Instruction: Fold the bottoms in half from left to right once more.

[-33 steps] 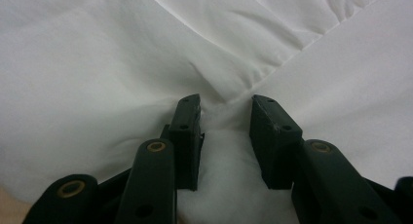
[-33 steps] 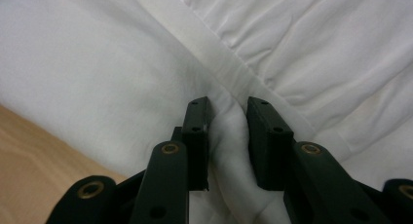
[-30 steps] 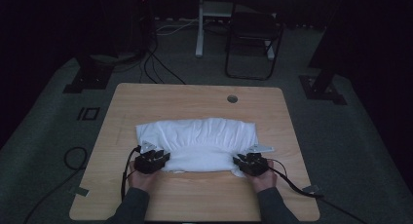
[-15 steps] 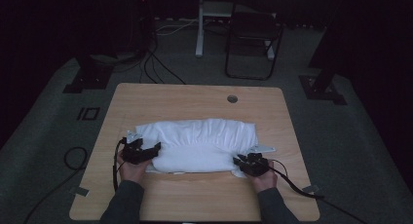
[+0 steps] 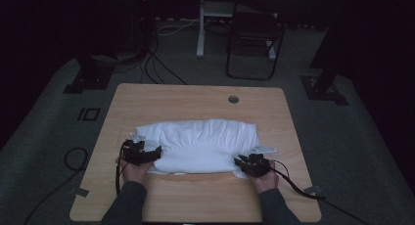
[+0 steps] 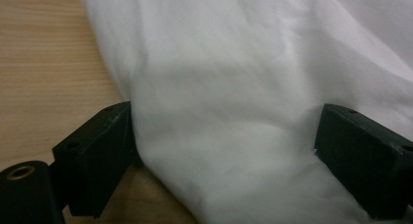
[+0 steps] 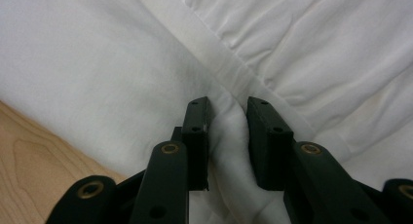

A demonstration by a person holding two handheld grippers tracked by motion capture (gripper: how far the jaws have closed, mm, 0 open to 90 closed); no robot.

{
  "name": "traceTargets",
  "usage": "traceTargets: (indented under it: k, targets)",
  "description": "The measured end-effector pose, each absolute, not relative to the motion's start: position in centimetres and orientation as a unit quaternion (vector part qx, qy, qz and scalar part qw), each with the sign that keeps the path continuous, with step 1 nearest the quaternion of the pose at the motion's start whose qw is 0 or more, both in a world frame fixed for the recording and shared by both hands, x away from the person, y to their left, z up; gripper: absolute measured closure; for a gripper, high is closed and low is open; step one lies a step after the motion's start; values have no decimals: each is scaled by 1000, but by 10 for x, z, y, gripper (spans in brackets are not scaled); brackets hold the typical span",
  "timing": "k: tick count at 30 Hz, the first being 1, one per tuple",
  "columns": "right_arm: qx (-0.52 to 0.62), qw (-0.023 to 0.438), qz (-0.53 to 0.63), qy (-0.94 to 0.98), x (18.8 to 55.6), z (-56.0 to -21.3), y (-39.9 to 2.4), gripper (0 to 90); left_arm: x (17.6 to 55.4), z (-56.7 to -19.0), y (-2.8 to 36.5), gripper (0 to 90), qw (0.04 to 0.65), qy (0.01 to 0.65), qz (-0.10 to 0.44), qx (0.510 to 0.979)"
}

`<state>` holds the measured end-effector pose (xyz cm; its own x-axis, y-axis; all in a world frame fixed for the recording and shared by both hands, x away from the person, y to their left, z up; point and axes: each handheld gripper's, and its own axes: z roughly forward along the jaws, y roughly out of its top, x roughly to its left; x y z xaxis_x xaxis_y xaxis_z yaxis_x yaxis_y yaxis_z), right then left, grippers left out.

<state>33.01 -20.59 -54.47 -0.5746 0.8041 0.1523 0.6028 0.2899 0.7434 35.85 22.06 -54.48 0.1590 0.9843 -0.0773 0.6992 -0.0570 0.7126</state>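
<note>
- The white cloth lies bunched across the middle of the wooden table, its long axis running from one gripper to the other.
- The left gripper sits at the cloth's left end. Its jaws have just been opening and now stand wide apart in the left gripper view, with a fold of cloth lying between them; the pads only brush its sides and do not press.
- The right gripper is at the cloth's right end. Its jaws are drawn close and pinch a ridge of fabric beside a sewn hem that runs away ahead of them.
- The coming move turns on the left end: the cloth lies straight ahead of the open left jaws and partly inside them, so I judge that hand nearer to a fresh grip, while the right holds its end.
- No containers stand on the table.
</note>
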Motion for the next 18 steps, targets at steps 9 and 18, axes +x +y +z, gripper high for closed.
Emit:
traceTargets:
  k: [9,18]
  targets:
    - [440,122,406,792,331,-546,-208,701,355,-545,218,77,320,599,221,700]
    - [442,125,404,791,330,-546,-207,699,351,-541,208,414,354,563,187,723]
